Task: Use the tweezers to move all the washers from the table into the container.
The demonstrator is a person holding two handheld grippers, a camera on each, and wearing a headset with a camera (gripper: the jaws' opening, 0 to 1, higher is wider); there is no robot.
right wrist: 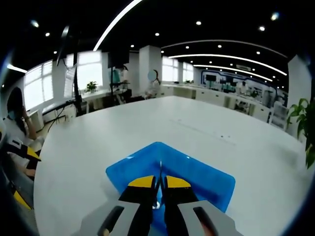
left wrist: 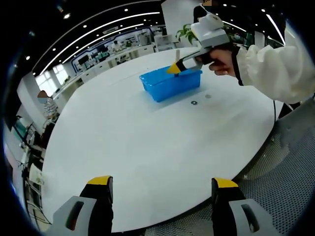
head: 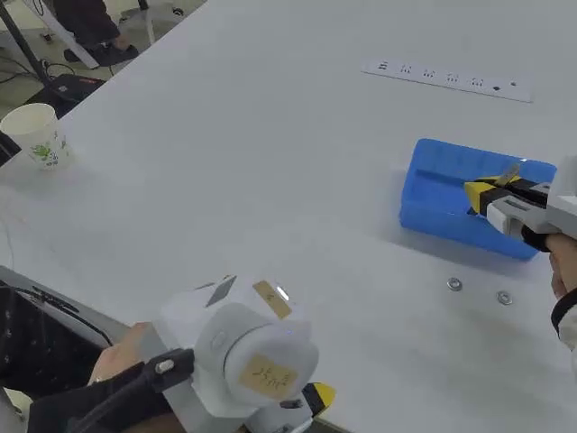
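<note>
White table (head: 270, 180) bears cup (head: 34, 135), power strip (head: 448, 79), probably washers (head: 454, 284) beside container (head: 433, 216).

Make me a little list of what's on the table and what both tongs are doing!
table: big and white
container: blue, open on top
washers: two lying on the table, just outside the container
right tongs: shut on the tweezers, over the container
washer in the tweezers: too small to tell
left tongs: open, holding nothing, at the table's near edge
other things: paper cup, power strip
</note>
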